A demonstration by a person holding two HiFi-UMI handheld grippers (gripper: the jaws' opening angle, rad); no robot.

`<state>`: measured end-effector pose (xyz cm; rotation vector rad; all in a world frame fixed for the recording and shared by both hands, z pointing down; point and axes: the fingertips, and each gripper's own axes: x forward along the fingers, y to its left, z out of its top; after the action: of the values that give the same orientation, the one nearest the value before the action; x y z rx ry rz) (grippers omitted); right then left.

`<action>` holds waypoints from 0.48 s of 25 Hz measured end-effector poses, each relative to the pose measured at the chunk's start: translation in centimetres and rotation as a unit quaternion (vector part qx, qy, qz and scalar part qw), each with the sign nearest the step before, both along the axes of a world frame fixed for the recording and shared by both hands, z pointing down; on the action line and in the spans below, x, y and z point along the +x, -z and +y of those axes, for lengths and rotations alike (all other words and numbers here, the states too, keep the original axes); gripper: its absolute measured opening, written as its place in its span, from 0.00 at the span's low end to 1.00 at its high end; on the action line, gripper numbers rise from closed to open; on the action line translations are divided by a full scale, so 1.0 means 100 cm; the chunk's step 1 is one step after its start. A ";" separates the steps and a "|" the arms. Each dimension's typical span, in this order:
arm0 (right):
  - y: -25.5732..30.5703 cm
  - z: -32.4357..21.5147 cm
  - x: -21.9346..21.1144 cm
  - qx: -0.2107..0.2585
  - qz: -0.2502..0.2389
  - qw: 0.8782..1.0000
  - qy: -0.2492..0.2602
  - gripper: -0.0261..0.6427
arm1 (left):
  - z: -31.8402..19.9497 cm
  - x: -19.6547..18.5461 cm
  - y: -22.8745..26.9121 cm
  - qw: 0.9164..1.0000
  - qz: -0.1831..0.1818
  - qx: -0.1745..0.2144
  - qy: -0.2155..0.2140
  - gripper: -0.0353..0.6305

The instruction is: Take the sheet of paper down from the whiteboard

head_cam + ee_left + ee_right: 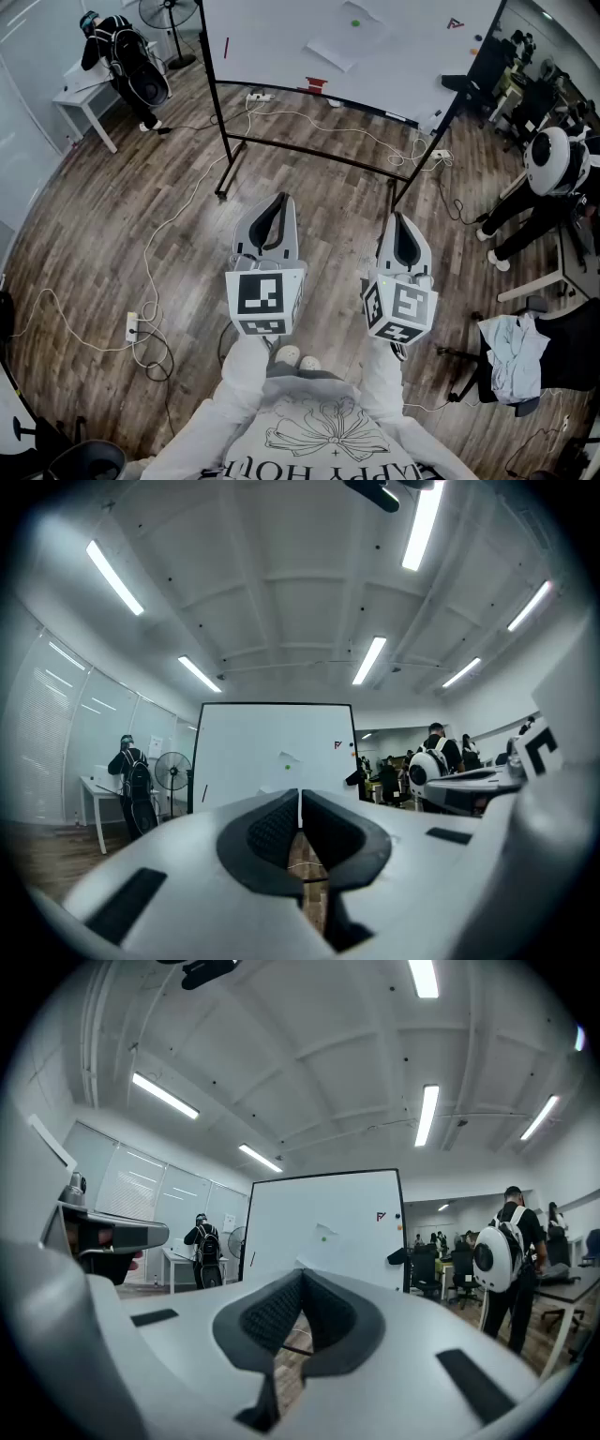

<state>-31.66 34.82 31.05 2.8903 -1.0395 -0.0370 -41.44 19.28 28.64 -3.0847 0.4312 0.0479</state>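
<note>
Barely begun: the sheet was not yet down.
We stood well short of the whiteboard [272, 47], with both grippers held level toward it. The sheet [345, 39] hung near the board's middle under a green magnet [354, 22], untouched. Our left gripper [277, 204] and right gripper [397, 221] each had their jaws pressed together on nothing. We judged all of it was left to do: walk up to the board, pinch the sheet and free it.
</note>
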 end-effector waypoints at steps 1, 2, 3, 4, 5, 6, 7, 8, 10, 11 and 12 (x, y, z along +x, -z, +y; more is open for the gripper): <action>0.001 -0.002 0.001 0.000 0.000 1.000 0.001 0.04 | -0.002 0.001 0.000 1.000 0.000 0.000 0.000 0.07; 0.001 -0.004 0.002 0.000 0.000 1.000 0.001 0.04 | -0.003 0.003 0.001 1.000 0.000 0.000 -0.001 0.07; 0.002 -0.006 0.003 0.000 0.000 1.000 0.002 0.04 | -0.004 0.004 0.001 1.000 0.000 0.000 -0.001 0.07; 0.002 -0.007 0.004 0.000 0.000 1.000 0.003 0.04 | -0.005 0.004 0.001 1.000 0.001 0.000 -0.001 0.07; 0.001 -0.008 0.004 0.000 0.000 1.000 0.003 0.04 | -0.006 0.005 0.000 1.000 0.000 0.000 -0.002 0.07; 0.000 -0.009 0.005 -0.001 0.000 1.000 0.003 0.04 | -0.007 0.006 0.000 1.000 0.000 0.000 -0.002 0.07; -0.001 -0.010 0.007 -0.001 0.000 1.000 0.003 0.04 | -0.008 0.007 -0.001 1.000 0.000 0.000 -0.002 0.07; -0.002 -0.011 0.009 0.001 -0.002 1.000 0.002 0.04 | -0.009 0.009 -0.002 1.000 -0.001 0.000 -0.003 0.07; -0.003 -0.014 0.013 0.005 -0.006 1.000 0.002 0.04 | -0.013 0.013 -0.002 1.000 -0.002 0.001 -0.003 0.07; -0.003 -0.017 0.015 0.008 -0.008 1.000 0.001 0.04 | -0.015 0.014 -0.003 1.000 -0.003 0.001 -0.003 0.07; -0.004 -0.020 0.016 0.010 -0.010 1.000 0.001 0.04 | -0.018 0.016 -0.003 1.000 -0.004 0.002 -0.004 0.07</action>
<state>-30.01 32.83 31.41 2.9143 -1.0508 -0.0180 -39.87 17.46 28.99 -3.0820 0.4194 0.0360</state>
